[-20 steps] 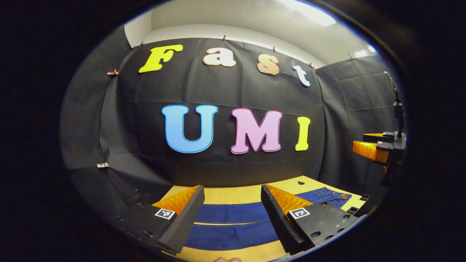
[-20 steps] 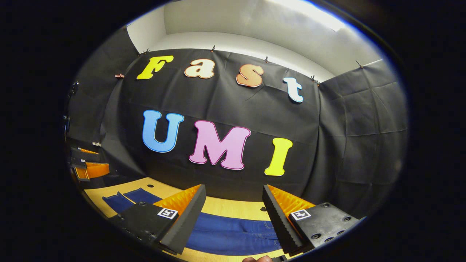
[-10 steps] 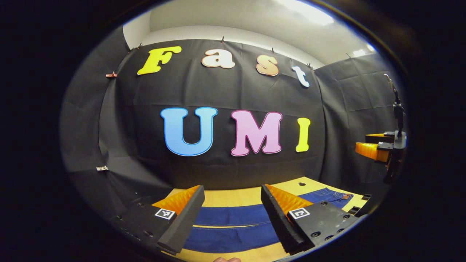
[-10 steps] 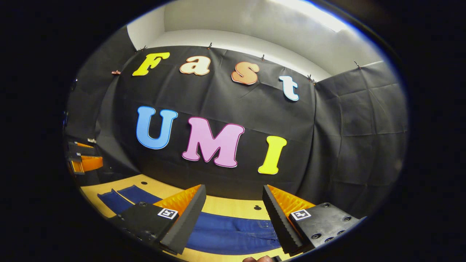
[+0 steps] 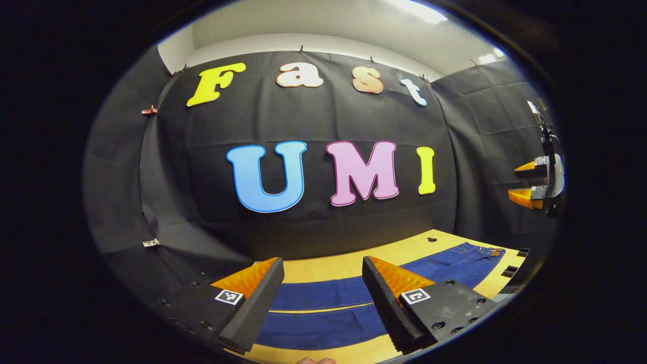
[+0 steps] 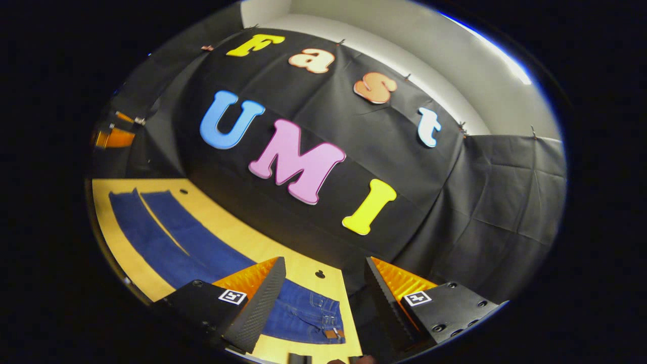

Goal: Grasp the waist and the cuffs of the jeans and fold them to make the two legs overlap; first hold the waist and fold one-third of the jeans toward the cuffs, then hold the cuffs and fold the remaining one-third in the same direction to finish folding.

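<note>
Denim jeans lie flat below each open hand-held gripper

Left gripper: jaws spread wide, nothing between them, held level and pointing forward; a sliver of a fingertip, probably the holding hand, at the bottom edge of the left gripper view. Right gripper: jaws likewise wide apart and empty, body rolled to one side. From the left gripper view it sits far off, raised, its fingers parted.
</note>
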The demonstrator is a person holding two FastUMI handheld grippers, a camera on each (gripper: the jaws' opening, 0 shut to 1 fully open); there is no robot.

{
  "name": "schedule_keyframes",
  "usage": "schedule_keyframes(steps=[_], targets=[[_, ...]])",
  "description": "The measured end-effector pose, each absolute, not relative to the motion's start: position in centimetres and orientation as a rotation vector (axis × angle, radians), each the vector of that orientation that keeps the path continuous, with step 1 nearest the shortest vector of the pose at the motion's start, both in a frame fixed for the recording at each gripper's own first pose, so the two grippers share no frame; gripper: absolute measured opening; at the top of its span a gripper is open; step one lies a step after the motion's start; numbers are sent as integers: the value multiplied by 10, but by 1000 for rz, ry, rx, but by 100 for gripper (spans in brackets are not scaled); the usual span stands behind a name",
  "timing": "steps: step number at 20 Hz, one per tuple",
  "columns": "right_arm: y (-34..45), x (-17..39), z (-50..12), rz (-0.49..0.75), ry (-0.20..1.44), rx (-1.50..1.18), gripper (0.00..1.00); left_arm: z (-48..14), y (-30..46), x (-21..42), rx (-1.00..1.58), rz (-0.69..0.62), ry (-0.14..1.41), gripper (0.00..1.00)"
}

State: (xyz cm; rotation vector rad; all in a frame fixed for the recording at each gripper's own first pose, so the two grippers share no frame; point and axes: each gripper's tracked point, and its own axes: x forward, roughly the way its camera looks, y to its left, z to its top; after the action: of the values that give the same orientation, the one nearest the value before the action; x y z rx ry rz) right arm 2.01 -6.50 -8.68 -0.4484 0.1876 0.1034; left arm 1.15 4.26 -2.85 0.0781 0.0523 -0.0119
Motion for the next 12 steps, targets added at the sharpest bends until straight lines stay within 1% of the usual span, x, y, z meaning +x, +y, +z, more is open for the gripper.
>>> schedule_keyframes(steps=[2,5,7,9,12], targets=[[-72,17,-129,198,280,-562,96,-40,43,10,49,-18,65,98],[-83,7,-204,353,453,-716,96,-62,52,5,6,15,111,97],[-95,3,-242,426,551,-787,96,-77,53,6,1,2,135,96],[-104,2,-274,492,618,-848,97,-99,55,15,61,-47,178,96],[-97,2,-310,612,673,-903,96,-145,61,23,273,-195,309,97]])
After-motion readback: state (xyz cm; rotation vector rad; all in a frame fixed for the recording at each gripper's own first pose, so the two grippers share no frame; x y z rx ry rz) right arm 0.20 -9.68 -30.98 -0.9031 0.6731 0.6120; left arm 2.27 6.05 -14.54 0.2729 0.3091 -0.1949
